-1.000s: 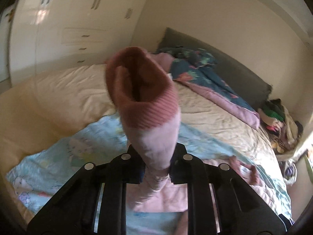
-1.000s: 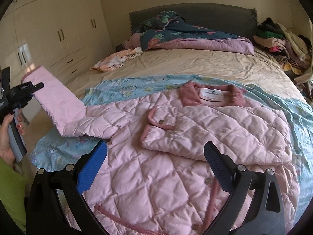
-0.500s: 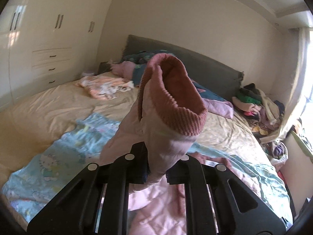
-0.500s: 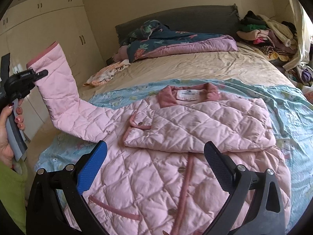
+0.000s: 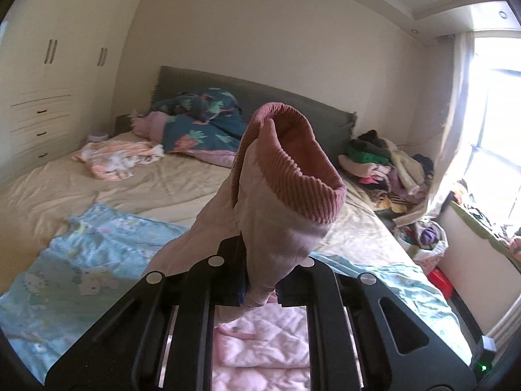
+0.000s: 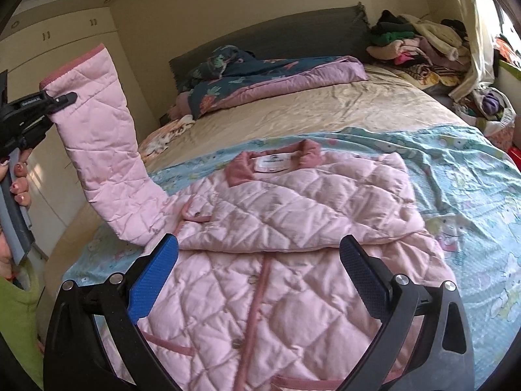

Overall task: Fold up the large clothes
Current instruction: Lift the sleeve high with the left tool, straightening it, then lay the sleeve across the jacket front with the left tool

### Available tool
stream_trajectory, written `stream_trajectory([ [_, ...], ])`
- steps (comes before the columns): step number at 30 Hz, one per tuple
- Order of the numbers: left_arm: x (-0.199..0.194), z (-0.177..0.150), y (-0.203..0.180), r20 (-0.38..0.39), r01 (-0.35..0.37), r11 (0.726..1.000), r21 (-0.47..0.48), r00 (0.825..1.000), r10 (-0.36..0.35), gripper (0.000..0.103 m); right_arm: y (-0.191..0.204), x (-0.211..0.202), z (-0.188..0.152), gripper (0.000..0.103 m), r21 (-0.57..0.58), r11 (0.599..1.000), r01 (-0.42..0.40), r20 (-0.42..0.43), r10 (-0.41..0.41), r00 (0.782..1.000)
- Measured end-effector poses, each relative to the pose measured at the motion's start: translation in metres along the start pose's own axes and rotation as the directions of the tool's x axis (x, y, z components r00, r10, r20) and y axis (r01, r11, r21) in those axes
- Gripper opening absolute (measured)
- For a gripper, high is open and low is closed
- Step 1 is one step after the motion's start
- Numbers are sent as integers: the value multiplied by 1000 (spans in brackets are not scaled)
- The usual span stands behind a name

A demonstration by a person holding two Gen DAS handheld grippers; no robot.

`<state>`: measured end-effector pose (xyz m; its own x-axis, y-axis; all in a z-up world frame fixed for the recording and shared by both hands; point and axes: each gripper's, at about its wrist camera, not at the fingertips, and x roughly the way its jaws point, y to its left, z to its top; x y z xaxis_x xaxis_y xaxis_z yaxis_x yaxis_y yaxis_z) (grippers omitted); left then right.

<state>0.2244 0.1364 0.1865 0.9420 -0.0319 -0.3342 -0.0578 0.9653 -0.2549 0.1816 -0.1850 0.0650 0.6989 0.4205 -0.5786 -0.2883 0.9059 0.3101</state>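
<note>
A pink quilted jacket (image 6: 293,228) lies face up on a light blue sheet (image 6: 472,176) on the bed. Its far sleeve is folded across the chest. My left gripper (image 5: 260,280) is shut on the other sleeve (image 5: 280,202) near its ribbed darker pink cuff (image 5: 293,163) and holds it upright above the bed. In the right wrist view that raised sleeve (image 6: 101,150) stands at the left, pinched by the left gripper (image 6: 62,99). My right gripper (image 6: 260,260) is open and empty, hovering over the jacket's front placket.
A dark floral duvet (image 6: 260,71) lies bunched by the grey headboard (image 5: 293,101). A heap of clothes (image 6: 420,45) sits at the far right of the bed. A small pink garment (image 5: 114,159) lies at the far left. White wardrobes (image 5: 49,81) stand to the left.
My left gripper has lifted the sleeve higher and swung it towards the jacket's body. My right gripper has moved slightly forward over the jacket and stays open.
</note>
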Motion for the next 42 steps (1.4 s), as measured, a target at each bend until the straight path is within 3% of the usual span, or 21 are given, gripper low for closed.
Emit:
stream_trajectory([
  [14, 39, -39, -64, -82, 147, 988, 40, 986, -144, 5, -62, -4, -8, 99, 90, 988, 122, -2, -122, 993],
  [24, 71, -101, -97, -215, 248, 967, 50, 949, -232, 5, -89, 1, -13, 99, 124, 976, 177, -18, -177, 984],
  [38, 103, -179, -127, -375, 299, 943, 147, 899, -226, 7, -119, 5, -22, 99, 176, 955, 238, -55, -232, 971],
  [42, 107, -194, -135, -409, 298, 933, 202, 891, -196, 15, -127, 4, -24, 99, 194, 948, 252, -63, -244, 968],
])
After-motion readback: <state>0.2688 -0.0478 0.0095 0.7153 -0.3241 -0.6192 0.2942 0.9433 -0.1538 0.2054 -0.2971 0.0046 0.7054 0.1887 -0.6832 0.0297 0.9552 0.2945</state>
